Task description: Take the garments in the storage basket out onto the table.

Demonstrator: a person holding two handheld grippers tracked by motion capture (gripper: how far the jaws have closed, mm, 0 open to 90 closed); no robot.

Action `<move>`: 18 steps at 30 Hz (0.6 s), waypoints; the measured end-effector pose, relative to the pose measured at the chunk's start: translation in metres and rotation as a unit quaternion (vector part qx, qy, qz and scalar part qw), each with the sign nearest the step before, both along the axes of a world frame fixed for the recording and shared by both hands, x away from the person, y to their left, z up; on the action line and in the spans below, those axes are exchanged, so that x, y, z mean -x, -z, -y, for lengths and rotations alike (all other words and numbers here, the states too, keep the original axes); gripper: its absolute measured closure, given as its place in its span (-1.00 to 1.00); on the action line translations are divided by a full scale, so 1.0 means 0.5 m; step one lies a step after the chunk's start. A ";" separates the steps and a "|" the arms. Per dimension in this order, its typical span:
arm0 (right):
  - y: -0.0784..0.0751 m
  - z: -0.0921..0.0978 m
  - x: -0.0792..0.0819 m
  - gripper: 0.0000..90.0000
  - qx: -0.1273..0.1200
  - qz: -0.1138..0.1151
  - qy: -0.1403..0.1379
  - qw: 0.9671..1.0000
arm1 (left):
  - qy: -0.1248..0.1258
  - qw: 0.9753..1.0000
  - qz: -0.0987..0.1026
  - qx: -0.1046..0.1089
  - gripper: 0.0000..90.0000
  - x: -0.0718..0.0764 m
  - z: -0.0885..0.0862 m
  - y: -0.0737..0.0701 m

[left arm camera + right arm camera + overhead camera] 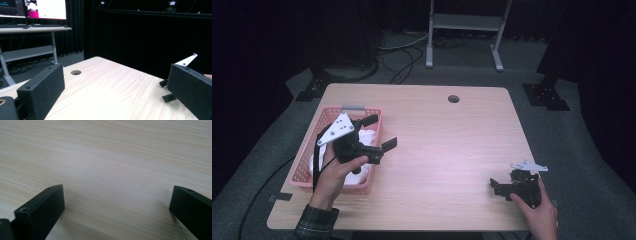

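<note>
**Left tool over basket, cloth not yet gripped**

White cloth (364,137): crumpled, soft, lying in pink basket (310,159) at left of frame. Left tool (379,132) hangs above it, jaws spread, empty. Best approach, I judge: tip down, pinch a raised fold, lift clear of the rim. Right tool (495,186), lower right, released on the surface (447,145).

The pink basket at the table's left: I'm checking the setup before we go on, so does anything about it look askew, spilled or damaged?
Nothing stands out. The pink basket sits upright on the table with white cloth inside, none spilled. The left gripper hovers open above it.
</note>
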State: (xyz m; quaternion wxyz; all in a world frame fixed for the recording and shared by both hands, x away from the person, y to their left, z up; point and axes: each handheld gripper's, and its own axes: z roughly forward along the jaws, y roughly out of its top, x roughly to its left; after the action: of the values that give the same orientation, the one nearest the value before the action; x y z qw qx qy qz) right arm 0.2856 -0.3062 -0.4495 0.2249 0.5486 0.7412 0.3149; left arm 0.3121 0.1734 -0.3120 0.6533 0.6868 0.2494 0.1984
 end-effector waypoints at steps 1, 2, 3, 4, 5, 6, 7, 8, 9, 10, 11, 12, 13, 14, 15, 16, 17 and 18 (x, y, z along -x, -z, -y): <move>0.000 0.000 0.000 -1.00 0.000 0.000 0.000 1.000 | -0.001 1.000 -0.001 -0.001 -0.98 0.000 -0.004 -0.001; 0.000 0.000 0.000 -1.00 0.000 0.000 0.000 1.000 | -0.003 1.000 -0.001 0.000 -0.98 -0.001 -0.008 -0.001; 0.000 0.000 0.000 -1.00 0.000 0.000 0.000 1.000 | -0.003 1.000 -0.002 -0.002 -0.98 -0.002 -0.013 -0.002; 0.000 0.000 0.000 -1.00 0.000 0.000 0.000 1.000 | -0.005 1.000 -0.004 -0.001 -0.98 -0.002 -0.017 -0.002; 0.000 0.000 0.000 -1.00 0.000 0.000 0.000 1.000 | -0.008 1.000 -0.005 -0.001 -0.98 -0.002 -0.021 -0.002; 0.000 0.000 0.000 -1.00 0.000 0.000 0.000 1.000 | -0.011 1.000 -0.004 0.000 -0.98 -0.003 -0.026 -0.003; 0.000 0.000 0.000 -1.00 0.000 0.000 0.000 1.000 | -0.012 1.000 -0.005 0.000 -0.98 -0.004 -0.030 -0.003; 0.000 0.000 0.000 -1.00 0.000 0.000 0.000 1.000 | -0.012 1.000 -0.005 0.000 -0.98 -0.005 -0.034 -0.003; 0.000 0.000 0.000 -1.00 0.000 0.000 0.000 1.000 | -0.012 1.000 -0.006 0.000 -0.98 -0.005 -0.038 -0.003; 0.000 0.000 0.000 -1.00 0.000 0.000 0.000 1.000 | -0.013 1.000 -0.007 0.001 -0.98 -0.006 -0.040 -0.003; 0.000 0.000 0.000 -1.00 0.000 0.000 0.000 1.000 | -0.013 1.000 -0.008 0.000 -0.98 -0.006 -0.043 -0.003; 0.000 0.000 0.000 -1.00 0.000 0.000 0.000 1.000 | -0.013 1.000 -0.008 0.000 -0.98 -0.006 -0.046 -0.004; 0.000 0.000 0.000 -1.00 0.000 0.000 0.000 1.000 | -0.014 1.000 -0.008 -0.001 -0.98 -0.006 -0.048 -0.004; 0.000 0.000 0.000 -1.00 0.000 0.000 0.000 1.000 | -0.014 1.000 -0.008 -0.002 -0.98 -0.007 -0.049 -0.004; 0.000 0.000 0.000 -1.00 0.000 0.000 0.000 1.000 | -0.014 1.000 -0.008 -0.003 -0.98 -0.007 -0.051 -0.004; 0.000 0.000 0.000 -1.00 0.000 0.000 0.000 1.000 | -0.015 1.000 -0.008 -0.003 -0.98 -0.007 -0.052 -0.005; 0.000 0.000 0.000 -1.00 0.000 0.000 0.000 1.000 | -0.015 1.000 -0.009 -0.004 -0.98 -0.008 -0.054 -0.006; 0.000 0.000 0.000 -1.00 0.000 0.000 0.000 1.000 | -0.015 1.000 -0.008 -0.005 -0.98 -0.009 -0.057 -0.007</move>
State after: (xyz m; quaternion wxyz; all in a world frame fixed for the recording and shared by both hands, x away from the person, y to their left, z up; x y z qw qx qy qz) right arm 0.2856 -0.3062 -0.4495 0.2248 0.5485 0.7412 0.3149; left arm 0.3167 0.2019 -0.3086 0.6450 0.6875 0.2640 0.2039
